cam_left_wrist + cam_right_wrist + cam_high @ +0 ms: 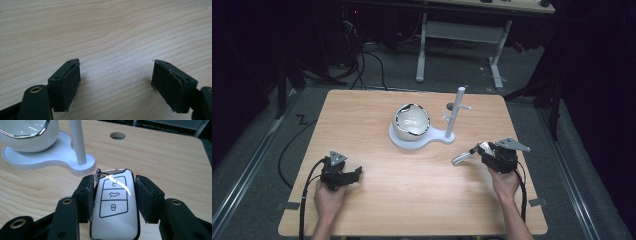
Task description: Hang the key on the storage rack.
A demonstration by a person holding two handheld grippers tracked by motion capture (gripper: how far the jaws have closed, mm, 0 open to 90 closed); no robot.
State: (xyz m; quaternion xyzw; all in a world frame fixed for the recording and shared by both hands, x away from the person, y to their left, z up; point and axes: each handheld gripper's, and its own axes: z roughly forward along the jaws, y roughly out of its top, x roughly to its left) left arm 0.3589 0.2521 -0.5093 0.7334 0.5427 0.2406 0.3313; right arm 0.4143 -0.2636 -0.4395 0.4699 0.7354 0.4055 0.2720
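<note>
Right tool (115, 195) grips a white key fob (115, 202) by its sides, both pads pressed on it, button face toward the camera and its chrome end pointing at the stand (53, 155). Seen from above, this tool (482, 151) sits to the right of the stand (422, 136) and nearer the person, with the fob (464, 156) jutting out of it toward the surface's (377, 200) middle; whether the fob touches the wood is unclear. On the stand's flat base rests a white egg-shaped bowl (411, 121) with a chrome-edged opening, and a white post (455, 112) with short pegs rises from the base's smaller lobe, just right of the bowl. Left tool (349, 175) lies well to the left of the stand and nearer the person, held low over bare wood; its own view shows the jaws spread wide with nothing between them (116, 82).
</note>
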